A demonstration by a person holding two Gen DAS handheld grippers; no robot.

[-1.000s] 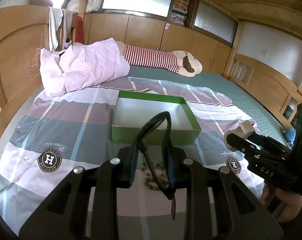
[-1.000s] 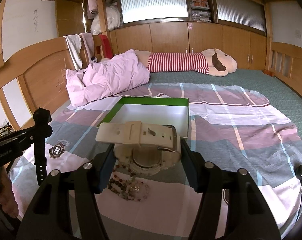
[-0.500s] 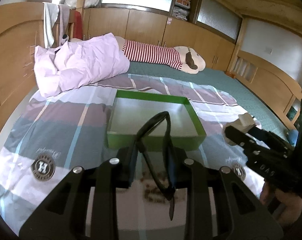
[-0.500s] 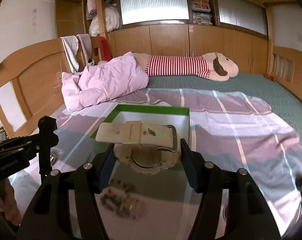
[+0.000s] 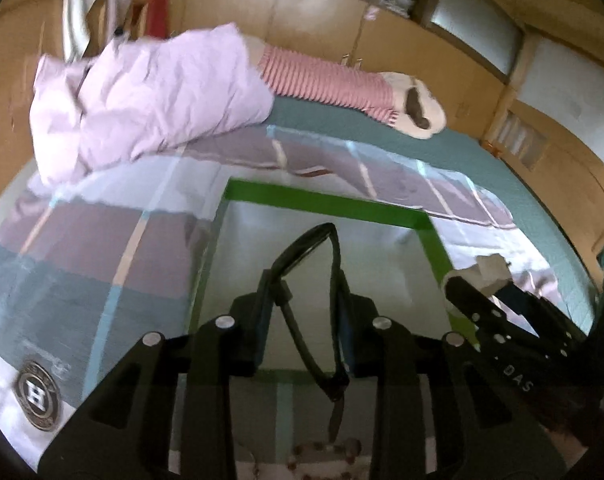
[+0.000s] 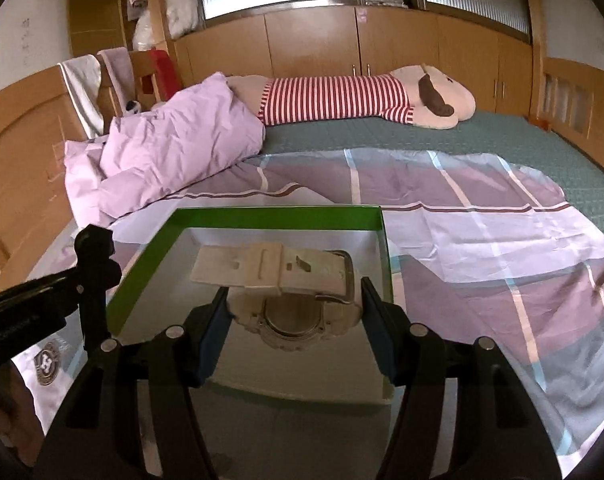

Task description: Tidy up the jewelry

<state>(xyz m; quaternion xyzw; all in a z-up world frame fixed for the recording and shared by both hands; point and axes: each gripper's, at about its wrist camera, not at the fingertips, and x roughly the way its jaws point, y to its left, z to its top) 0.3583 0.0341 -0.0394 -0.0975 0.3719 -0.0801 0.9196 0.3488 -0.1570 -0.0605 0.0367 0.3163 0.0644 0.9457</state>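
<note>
A: Left gripper (image 5: 303, 316), fingers just easing apart, carries a thin black looped strap (image 5: 329, 276); right gripper (image 6: 292, 330) clamps a cream plastic wristwatch (image 6: 294, 292).

B: Both hang over the shallow green cardboard box (image 6: 276, 213), watch strap lying crosswise. Drop's straight down.

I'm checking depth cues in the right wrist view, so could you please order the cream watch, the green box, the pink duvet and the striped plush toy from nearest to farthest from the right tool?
1. Cream watch: between the right tool's fingers.
2. Green box: just beyond and below.
3. Pink duvet: farther back, left.
4. Striped plush toy: farthest, by the cupboards.
</note>
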